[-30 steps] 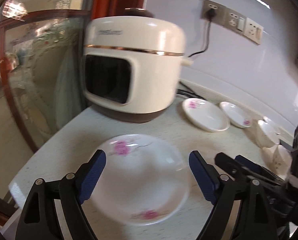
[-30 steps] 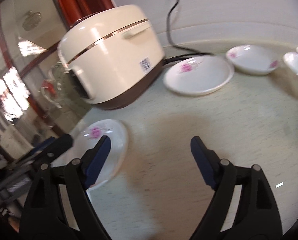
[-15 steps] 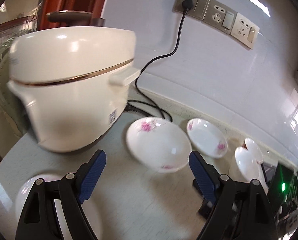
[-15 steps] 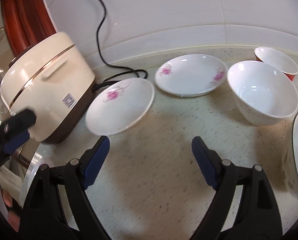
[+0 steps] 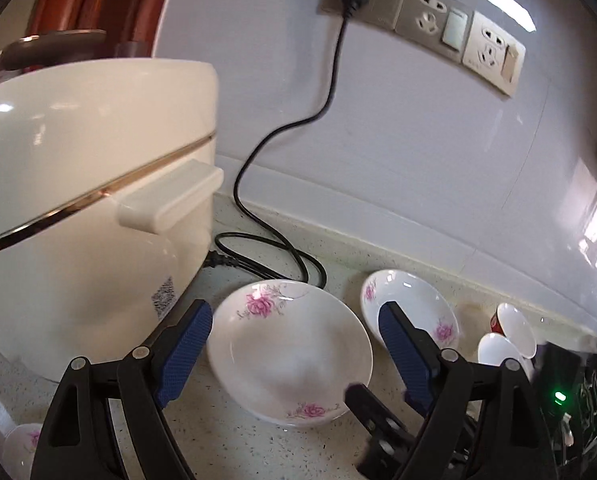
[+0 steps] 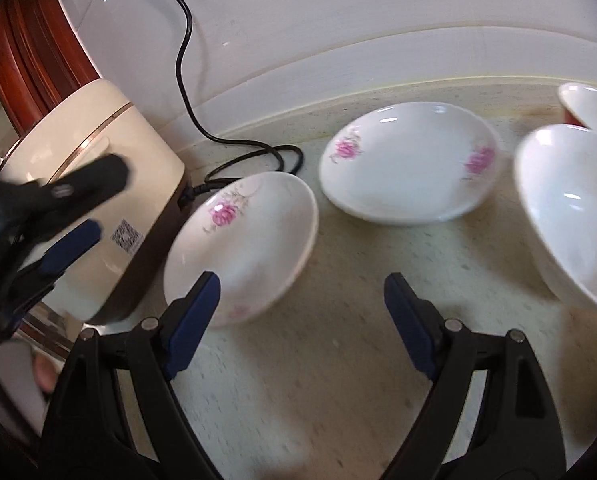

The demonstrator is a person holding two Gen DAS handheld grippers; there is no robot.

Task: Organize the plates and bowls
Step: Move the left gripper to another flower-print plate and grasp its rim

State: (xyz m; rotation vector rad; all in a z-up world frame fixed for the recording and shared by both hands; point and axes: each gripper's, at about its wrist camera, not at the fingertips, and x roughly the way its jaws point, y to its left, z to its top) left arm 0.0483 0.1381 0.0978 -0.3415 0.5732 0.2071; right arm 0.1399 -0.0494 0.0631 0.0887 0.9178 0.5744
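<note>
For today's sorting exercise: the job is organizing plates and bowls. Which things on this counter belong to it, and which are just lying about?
Belong to the job:
near flowered plate
second flowered plate
white bowl
far bowl

Just lying about:
rice cooker
black cord
wall sockets

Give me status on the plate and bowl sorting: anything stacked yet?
Done: nothing stacked in view. The flowered plate by the cooker, the second flowered plate and the plain white bowl all sit apart on the counter. In hand: nothing; left gripper and right gripper are both open and empty. Left: gathering every piece.
</note>
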